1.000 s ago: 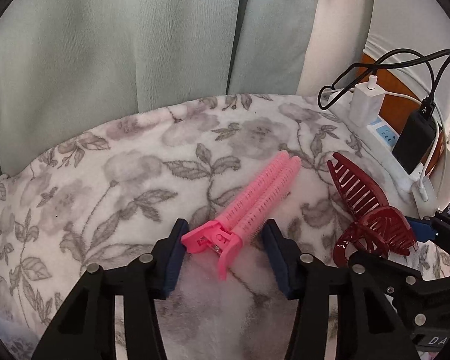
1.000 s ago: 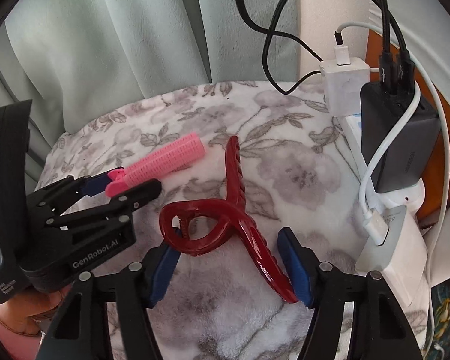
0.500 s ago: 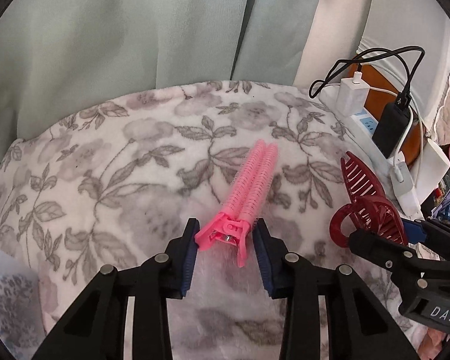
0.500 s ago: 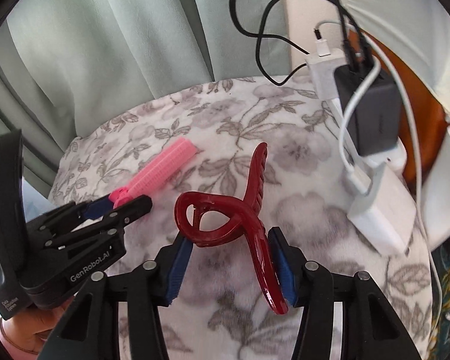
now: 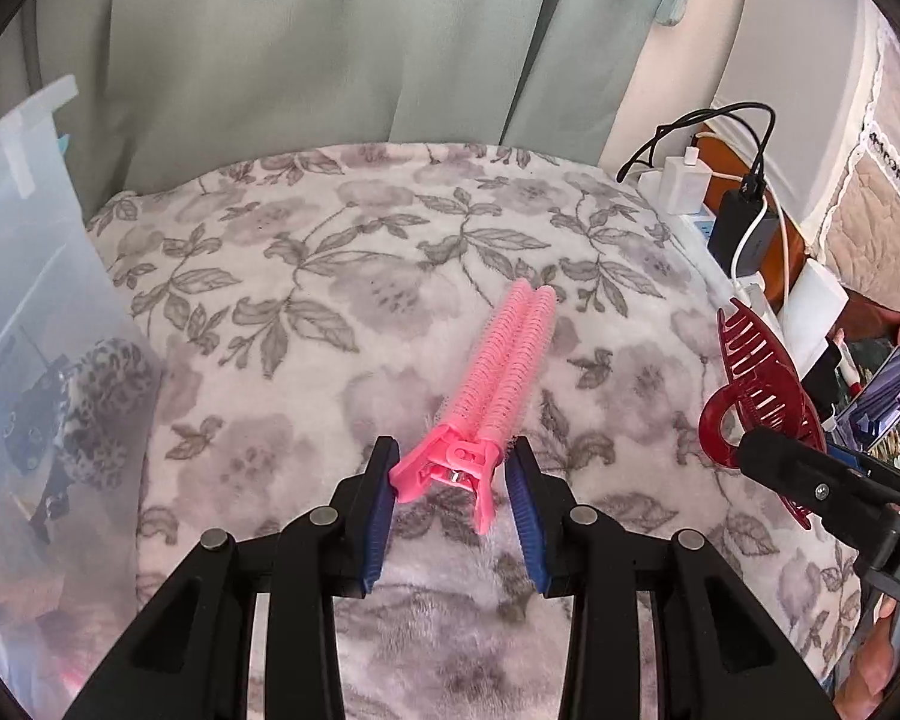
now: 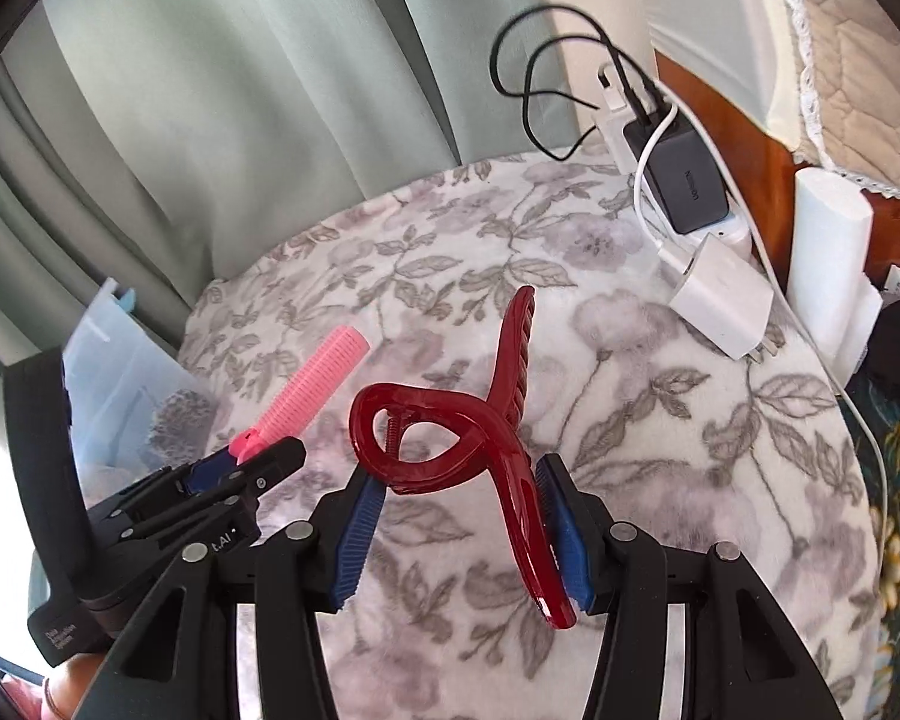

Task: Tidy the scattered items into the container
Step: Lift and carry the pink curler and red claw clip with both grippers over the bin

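My left gripper (image 5: 453, 463) is shut on the handle end of a pink roller hair clip (image 5: 513, 354), which points away over the floral blanket (image 5: 306, 276). My right gripper (image 6: 457, 489) is shut on a dark red claw clip (image 6: 450, 420), held above the blanket with its teeth pointing away. The left wrist view shows the claw clip (image 5: 756, 378) at the right, and the right wrist view shows the pink clip (image 6: 318, 384) at the left. A clear plastic container (image 5: 30, 228) stands at the left edge of the blanket with a leopard-print scrunchie (image 5: 105, 381) inside.
A power strip with a black charger (image 6: 684, 180), a white adapter (image 6: 723, 300) and looping cables lies along the blanket's right side. Green curtains (image 5: 330, 42) hang behind. A white box (image 6: 828, 276) and clutter sit at the far right. A hand (image 6: 72, 684) holds the left gripper.
Both grippers have closed on their clips and lifted them back from the blanket. The scene has shifted right, and the clear container has come into view at the left.
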Tool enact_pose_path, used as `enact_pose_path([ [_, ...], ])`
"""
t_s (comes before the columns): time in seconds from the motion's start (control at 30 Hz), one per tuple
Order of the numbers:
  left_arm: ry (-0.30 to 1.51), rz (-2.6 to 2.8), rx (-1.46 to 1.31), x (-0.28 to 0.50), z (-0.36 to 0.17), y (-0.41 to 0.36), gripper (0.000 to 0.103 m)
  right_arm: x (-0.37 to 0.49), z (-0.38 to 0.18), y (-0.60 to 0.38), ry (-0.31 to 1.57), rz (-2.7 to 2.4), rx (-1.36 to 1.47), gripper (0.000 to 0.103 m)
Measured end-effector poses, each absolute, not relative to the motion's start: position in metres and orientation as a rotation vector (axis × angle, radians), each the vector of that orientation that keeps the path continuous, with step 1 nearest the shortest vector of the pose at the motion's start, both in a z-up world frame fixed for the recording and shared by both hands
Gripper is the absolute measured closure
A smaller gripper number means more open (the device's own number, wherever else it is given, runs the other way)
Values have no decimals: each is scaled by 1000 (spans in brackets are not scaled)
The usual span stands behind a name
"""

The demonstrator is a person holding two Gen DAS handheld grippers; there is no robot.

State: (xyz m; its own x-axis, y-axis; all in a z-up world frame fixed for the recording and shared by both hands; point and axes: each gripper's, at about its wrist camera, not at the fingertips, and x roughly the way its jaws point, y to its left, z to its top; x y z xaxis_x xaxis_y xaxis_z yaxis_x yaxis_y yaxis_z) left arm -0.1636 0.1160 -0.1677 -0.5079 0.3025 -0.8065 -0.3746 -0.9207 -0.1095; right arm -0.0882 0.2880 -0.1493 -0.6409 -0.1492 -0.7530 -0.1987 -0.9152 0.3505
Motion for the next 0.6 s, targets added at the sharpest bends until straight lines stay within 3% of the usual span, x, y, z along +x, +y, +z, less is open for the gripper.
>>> enact_pose_path([
  [0.6,3,2570,-931,-92,-36,83,65,-30,-46,260,647,2936,-1037,48],
])
